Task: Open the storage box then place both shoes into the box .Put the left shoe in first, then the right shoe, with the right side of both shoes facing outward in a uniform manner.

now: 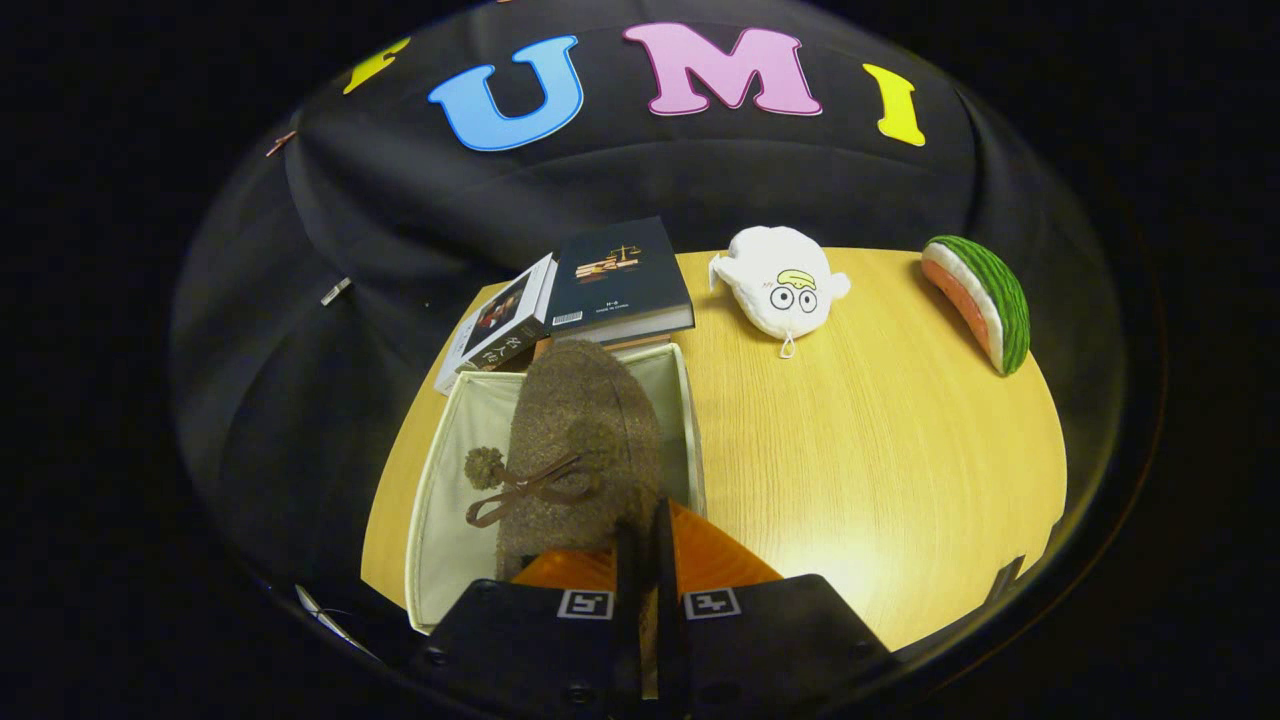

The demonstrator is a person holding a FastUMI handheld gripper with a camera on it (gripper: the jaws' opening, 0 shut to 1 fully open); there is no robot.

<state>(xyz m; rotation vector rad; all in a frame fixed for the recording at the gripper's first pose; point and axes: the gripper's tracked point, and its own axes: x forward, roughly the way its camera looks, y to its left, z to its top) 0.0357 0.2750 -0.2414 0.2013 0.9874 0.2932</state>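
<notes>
I had the gripper (645, 545) clenched on the near edge of the brown shoe (580, 440), fingers almost meeting on it, so it hung toe-far over the open storage box (440, 500) at the table's (860, 450) left, ready, I judged, for lowering.
</notes>
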